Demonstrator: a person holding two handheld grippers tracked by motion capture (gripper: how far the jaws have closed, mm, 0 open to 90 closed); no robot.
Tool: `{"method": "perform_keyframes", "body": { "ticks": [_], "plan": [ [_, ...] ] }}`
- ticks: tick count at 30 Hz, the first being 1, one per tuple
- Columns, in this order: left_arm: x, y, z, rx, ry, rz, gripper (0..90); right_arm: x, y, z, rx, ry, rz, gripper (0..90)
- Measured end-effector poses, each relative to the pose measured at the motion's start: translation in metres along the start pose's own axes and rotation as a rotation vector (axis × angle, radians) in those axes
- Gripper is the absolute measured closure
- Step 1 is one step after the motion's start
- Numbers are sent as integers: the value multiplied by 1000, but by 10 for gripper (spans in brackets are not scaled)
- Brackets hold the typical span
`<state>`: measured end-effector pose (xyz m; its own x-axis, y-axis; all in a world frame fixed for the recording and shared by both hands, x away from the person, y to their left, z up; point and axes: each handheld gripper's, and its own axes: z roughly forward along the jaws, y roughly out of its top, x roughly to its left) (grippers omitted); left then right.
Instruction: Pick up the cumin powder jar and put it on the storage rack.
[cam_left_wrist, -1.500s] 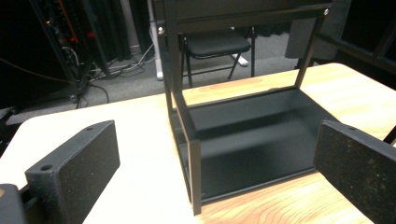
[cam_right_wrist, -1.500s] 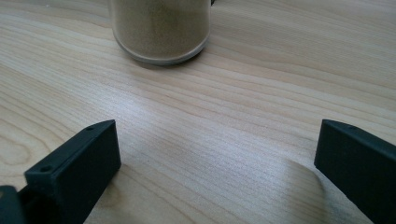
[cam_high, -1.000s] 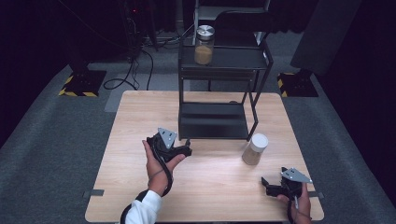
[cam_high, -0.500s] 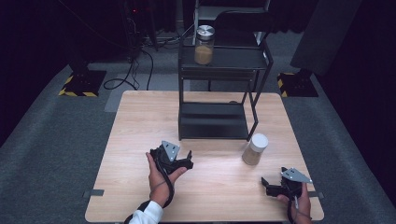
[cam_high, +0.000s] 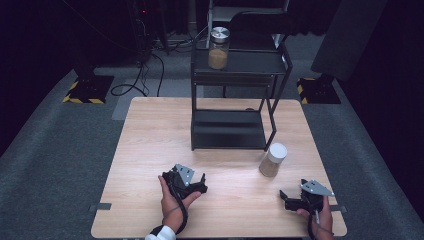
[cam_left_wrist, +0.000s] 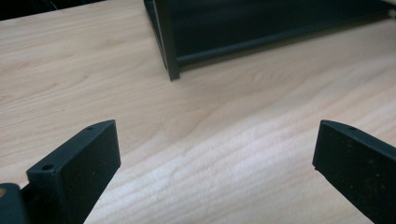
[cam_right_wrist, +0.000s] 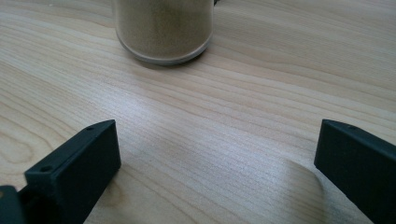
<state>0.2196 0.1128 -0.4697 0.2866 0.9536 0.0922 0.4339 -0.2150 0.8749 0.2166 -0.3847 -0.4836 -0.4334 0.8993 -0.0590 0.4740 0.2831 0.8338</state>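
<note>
Jar (cam_high: 272, 160) of tan powder stands on table (cam_high: 150, 150) beside black rack (cam_high: 230, 130). Left gripper (cam_high: 200, 184) and right gripper (cam_high: 286, 198): jaws apart, empty.

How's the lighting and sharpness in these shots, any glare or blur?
High view: the table is brightly lit against dark surroundings, with a pale sheen near its middle. Left gripper view: glare streaks the wood, and the rack looks soft. Right gripper view: the jar casts a soft shadow; the near jaws blur.
</note>
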Motion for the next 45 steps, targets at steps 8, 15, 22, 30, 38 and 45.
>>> {"method": "perform_keyframes", "body": {
  "ticks": [8,15,22,30,38,45],
  "plan": [
    [-9,-10,6,52,-11,27,7,0,0,0,-1,1,-2,0],
    [-6,-15,9,66,-35,9,6,0,0,0,-2,0,-5,0],
    [-4,-20,9,48,-50,2,6,1,0,0,-3,0,-5,0],
    [-2,-19,9,52,-62,-3,6,0,0,0,-1,2,-3,0],
    [-4,-20,9,46,-59,13,6,1,-1,0,-5,-1,-8,0],
    [-3,-19,9,50,-63,5,6,2,-1,0,-5,-4,-11,0]
  ]
}}
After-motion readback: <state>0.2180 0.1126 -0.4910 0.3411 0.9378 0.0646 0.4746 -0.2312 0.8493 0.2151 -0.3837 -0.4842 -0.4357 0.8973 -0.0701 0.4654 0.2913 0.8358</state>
